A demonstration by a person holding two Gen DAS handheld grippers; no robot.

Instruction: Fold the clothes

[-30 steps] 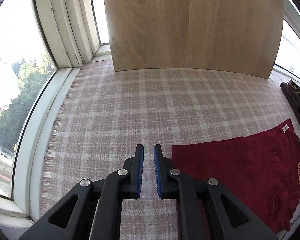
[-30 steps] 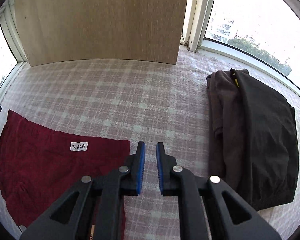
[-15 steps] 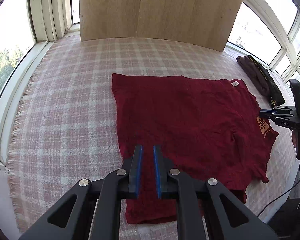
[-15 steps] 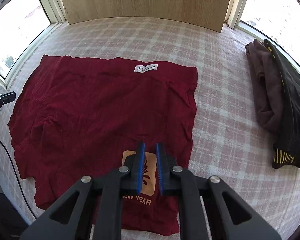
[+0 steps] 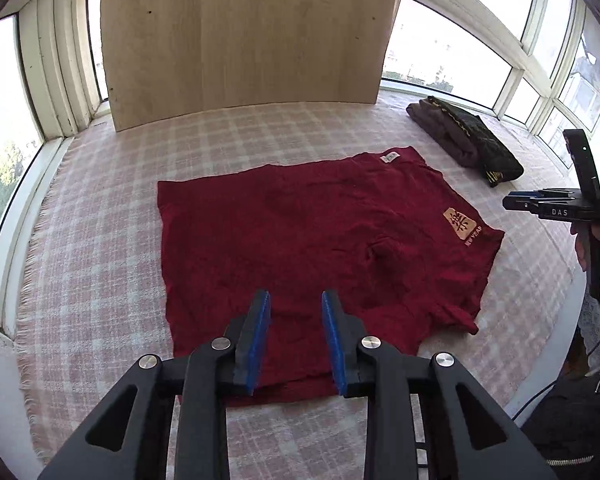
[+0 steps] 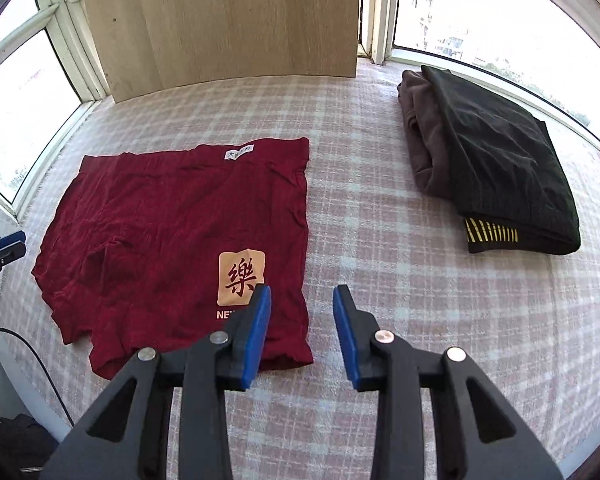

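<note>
Dark red shorts (image 5: pixel 308 236) lie spread flat on the plaid cloth, waistband away from me, with an orange patch (image 5: pixel 462 222) on one leg. They also show in the right wrist view (image 6: pixel 172 232). My left gripper (image 5: pixel 294 304) is open and empty above the near left hem. My right gripper (image 6: pixel 302 300) is open and empty above the shorts' near right corner; it also shows at the right edge of the left wrist view (image 5: pixel 540 202).
A stack of folded dark clothes (image 6: pixel 488 168) lies at the right, also in the left wrist view (image 5: pixel 464 140). A wooden board (image 5: pixel 244 36) stands at the back. Windows surround the plaid-covered surface (image 6: pixel 420 280). A cable (image 6: pixel 40 364) hangs at the front left edge.
Both grippers have pulled back and risen, so the whole shorts now show. Both have opened from shut.
</note>
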